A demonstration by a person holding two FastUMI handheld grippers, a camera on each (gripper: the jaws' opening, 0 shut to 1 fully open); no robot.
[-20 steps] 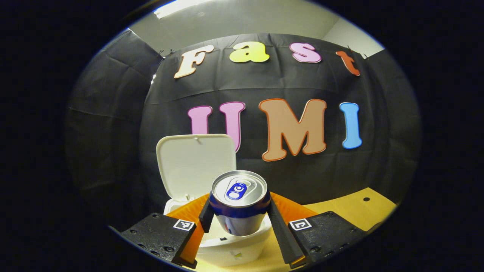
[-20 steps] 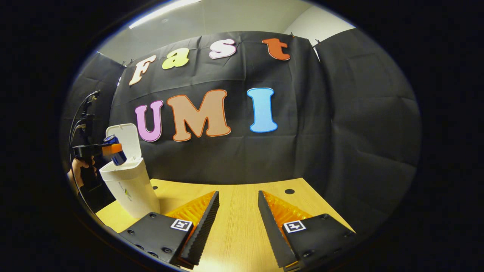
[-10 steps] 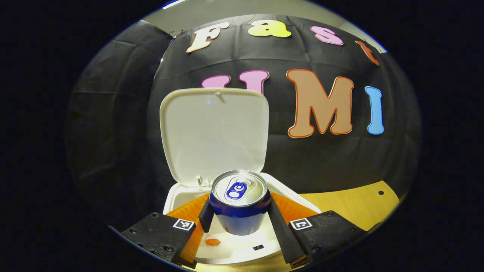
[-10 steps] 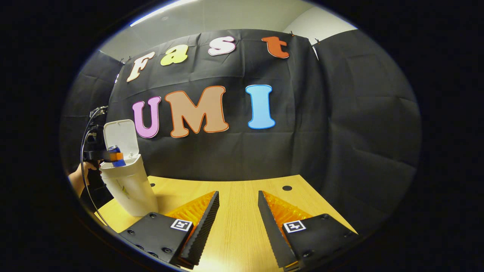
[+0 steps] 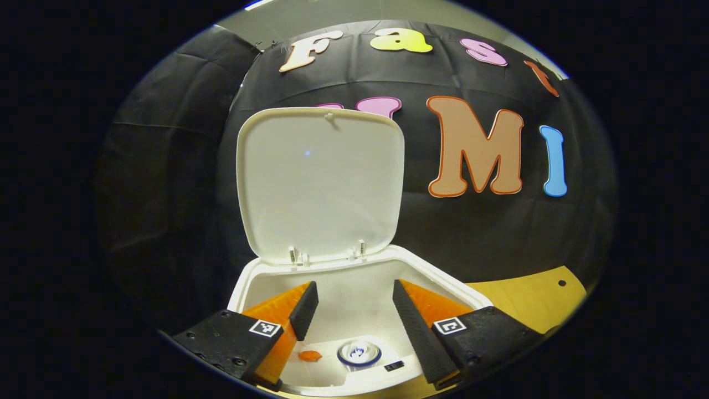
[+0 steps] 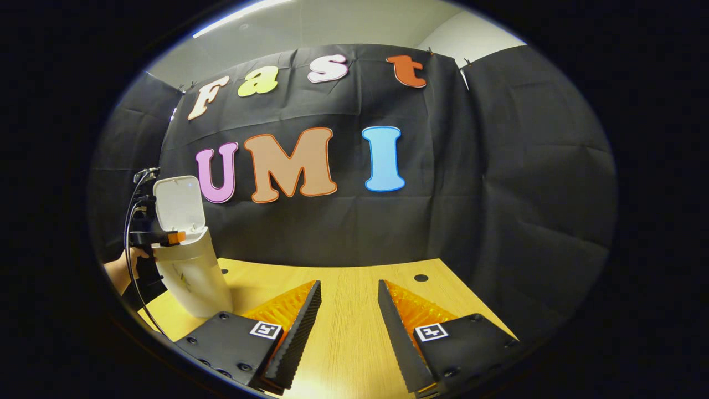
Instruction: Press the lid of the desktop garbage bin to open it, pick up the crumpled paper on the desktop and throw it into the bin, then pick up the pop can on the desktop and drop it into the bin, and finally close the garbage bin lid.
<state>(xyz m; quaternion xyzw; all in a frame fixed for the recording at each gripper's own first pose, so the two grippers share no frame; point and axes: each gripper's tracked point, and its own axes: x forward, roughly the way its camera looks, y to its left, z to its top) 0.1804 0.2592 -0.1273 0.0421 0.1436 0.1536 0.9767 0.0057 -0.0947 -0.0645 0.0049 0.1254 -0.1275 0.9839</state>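
The left gripper point(image 5: 350, 302) hangs with jaws spread and empty over the bin point(image 5: 443, 277); the can point(image 5: 359, 353) lies at its bottom, below them. Just beyond stands the lid point(image 5: 318, 183), upright: lift clear, then push it down from its top edge. The right gripper point(image 6: 344, 302) waits spread above the surface point(image 6: 343, 343).

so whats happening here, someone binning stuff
Yes. A person holds a gripper in each hand. The left gripper hangs open over the white bin, whose lid stands up. The can lies at the bottom of the bin, top end up, beside a small orange scrap. The right gripper is open and empty above the wooden table. The lid is not yet closed.
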